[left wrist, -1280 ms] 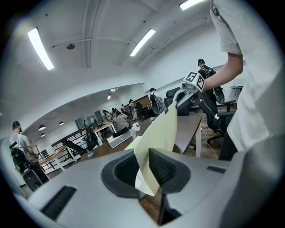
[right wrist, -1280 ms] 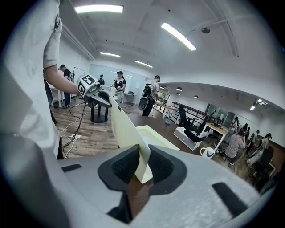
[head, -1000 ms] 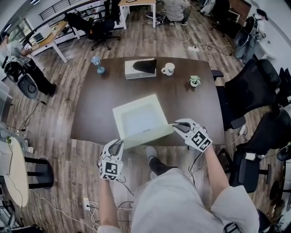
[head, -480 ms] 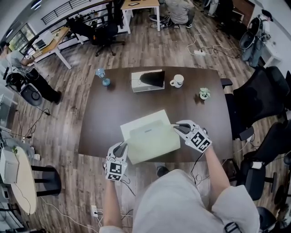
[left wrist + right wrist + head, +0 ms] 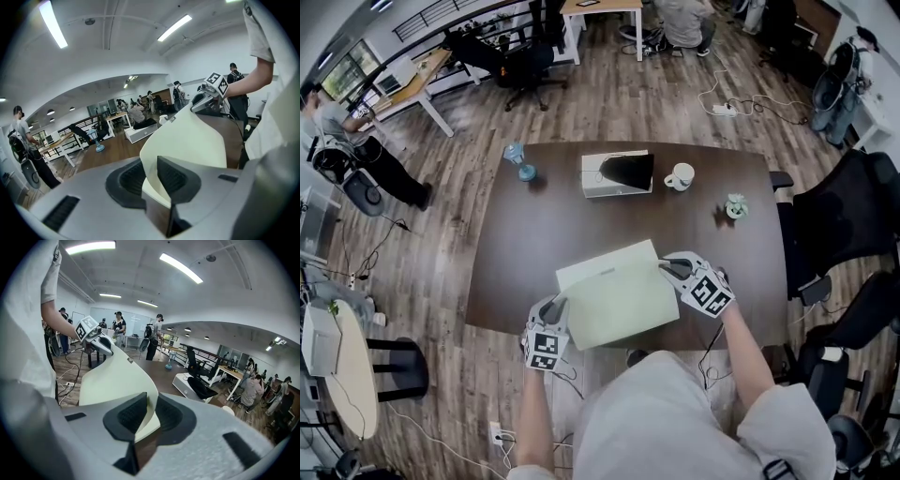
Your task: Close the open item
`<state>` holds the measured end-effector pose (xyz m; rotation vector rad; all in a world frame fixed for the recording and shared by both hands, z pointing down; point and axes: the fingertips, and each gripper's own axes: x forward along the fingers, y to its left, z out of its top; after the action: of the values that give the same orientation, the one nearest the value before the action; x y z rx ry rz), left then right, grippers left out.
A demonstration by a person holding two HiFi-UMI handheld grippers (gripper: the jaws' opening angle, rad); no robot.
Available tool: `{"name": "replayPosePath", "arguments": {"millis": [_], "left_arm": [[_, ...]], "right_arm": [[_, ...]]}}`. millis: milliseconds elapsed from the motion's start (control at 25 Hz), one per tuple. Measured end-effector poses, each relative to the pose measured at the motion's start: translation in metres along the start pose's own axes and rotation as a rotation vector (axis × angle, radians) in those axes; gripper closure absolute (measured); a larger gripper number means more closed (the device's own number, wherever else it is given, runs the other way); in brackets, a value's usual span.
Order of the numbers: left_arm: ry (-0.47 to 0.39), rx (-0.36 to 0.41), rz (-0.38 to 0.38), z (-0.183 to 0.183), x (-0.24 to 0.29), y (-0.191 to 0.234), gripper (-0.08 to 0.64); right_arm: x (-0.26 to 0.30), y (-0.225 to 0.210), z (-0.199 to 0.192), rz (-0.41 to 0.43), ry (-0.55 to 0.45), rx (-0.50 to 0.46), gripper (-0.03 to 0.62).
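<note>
left gripper (image 5: 556, 307) is clamped on the box lid's (image 5: 614, 298) near-left corner; the lid's almost flat over the box at the table's (image 5: 525, 234) near edge; right gripper (image 5: 667, 268) pinches its right corner, I'd guess so it drops evenly

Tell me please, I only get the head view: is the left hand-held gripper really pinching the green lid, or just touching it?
Observer: Really pinching. The left gripper view shows the left hand-held gripper with its jaws closed tight on a corner of the lid.
Operator: And the other one?
Observer: Same. In the right gripper view, the right hand-held gripper is clamped on the lid's edge.
Operator: Is the lid flat?
Observer: Not quite. Up close it looks bent, curling where each gripper holds it.
</note>
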<state>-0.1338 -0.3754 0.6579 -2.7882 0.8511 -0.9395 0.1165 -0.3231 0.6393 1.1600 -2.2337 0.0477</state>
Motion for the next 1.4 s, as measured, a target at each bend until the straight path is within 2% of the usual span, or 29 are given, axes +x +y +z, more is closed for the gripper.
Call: {"name": "replayPosePath", "arguments": {"millis": [360, 800, 1400], "left_arm": [[0.079, -0.050, 0.009, -0.015, 0.034, 0.016, 0.494], [0.195, -0.104, 0.000, -0.039, 0.075, 0.026, 0.494], [0.295, -0.159, 0.007, -0.060, 0.106, 0.032, 0.492]], "right_arm": [[0.039, -0.016, -0.018, 0.004, 0.056, 0.058, 0.529], [0.083, -0.030, -0.045, -0.001, 0.181, 0.099, 0.528], [0.117, -0.035, -0.072, 0.059, 0.300, 0.069, 0.514]]}}
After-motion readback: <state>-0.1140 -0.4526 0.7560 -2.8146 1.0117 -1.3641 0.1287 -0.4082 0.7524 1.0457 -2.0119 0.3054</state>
